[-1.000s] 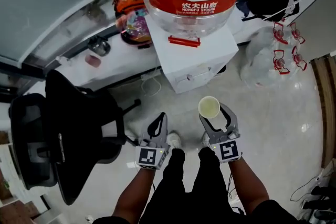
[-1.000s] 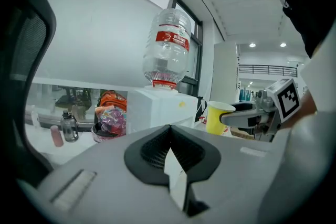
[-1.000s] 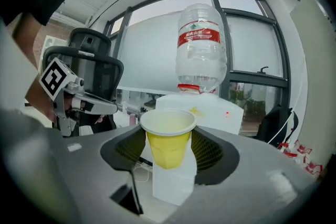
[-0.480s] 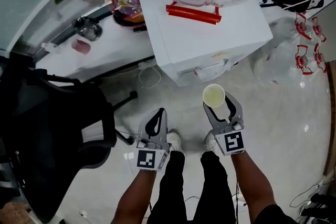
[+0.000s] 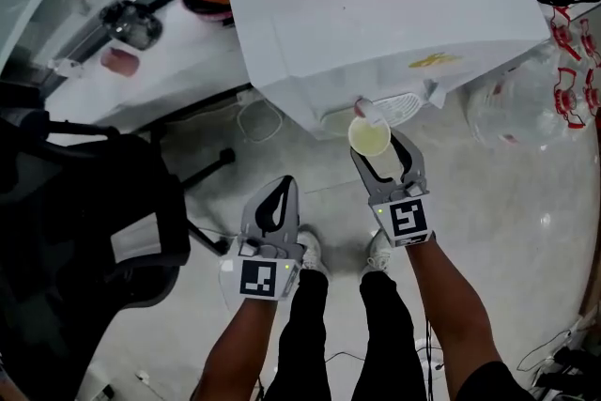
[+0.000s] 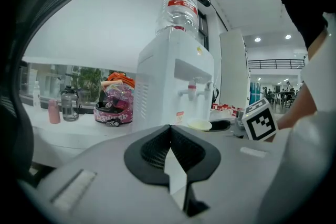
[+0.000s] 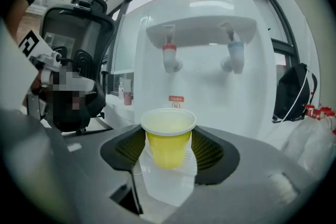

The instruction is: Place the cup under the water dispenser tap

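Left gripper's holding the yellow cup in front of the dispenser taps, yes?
No, the right gripper holds the yellow cup, as the right gripper view shows; the left gripper is shut with nothing in it. The cup is in front of the dispenser taps.

I'm working in an office, by the look of it. A white water dispenser (image 6: 173, 86) with a big clear bottle (image 6: 177, 10) on top stands against a long white desk (image 5: 178, 70) that runs below a window (image 6: 89, 78). A black mesh office chair (image 5: 84, 202) sits next to it. On the desk I can see a drinking bottle (image 6: 69, 104) and a colourful bag (image 6: 114, 107), and a black backpack (image 7: 291, 92) hangs beside the dispenser. The floor (image 5: 526, 230) is pale and glossy, with cables (image 5: 258, 122) trailing under the desk. Farther off I can make out an open hall with round ceiling lights (image 6: 257, 39).
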A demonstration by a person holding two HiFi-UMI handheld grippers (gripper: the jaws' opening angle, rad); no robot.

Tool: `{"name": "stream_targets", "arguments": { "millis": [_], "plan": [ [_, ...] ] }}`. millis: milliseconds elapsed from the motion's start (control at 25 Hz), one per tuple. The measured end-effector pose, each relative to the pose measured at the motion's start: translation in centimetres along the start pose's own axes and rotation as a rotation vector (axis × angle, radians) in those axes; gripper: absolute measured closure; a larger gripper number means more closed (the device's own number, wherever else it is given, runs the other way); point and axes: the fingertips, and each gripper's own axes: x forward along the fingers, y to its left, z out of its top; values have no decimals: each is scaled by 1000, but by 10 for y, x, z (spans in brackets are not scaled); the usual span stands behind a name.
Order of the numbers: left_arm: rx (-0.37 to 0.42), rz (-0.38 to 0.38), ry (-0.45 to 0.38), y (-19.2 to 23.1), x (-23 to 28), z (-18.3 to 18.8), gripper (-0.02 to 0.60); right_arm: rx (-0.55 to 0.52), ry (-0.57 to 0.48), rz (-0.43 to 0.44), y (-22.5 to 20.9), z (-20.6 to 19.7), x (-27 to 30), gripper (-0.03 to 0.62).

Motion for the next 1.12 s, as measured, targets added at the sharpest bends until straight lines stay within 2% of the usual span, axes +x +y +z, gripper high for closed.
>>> {"name": "stream_targets", "arguments": {
  "millis": [120,360,640,720,800,1000,1120],
  "plan": [
    [3,-1,11,2,-1,-12,565,45,14,-17,-3,-16,17,319],
    [-13,-14,59,-5,-3,-35,565,55,28,-7,-4,-25,36,318],
    [-23,-26,44,-11,0,-34,563,55,38,20,3,-28,42,308],
    [-24,-30,52,-11,0,-34,563,46,47,25,6,-30,40,265],
    [-10,-31,93,-10,0,-40,563,39,54,21,7,-32,35,253],
    [1,-26,85,-12,3,-22,563,40,43,9,8,-20,3,267],
    [12,-34,71,-17,-2,-1,563,28,17,9,15,8,-25,303]
  ]
}}
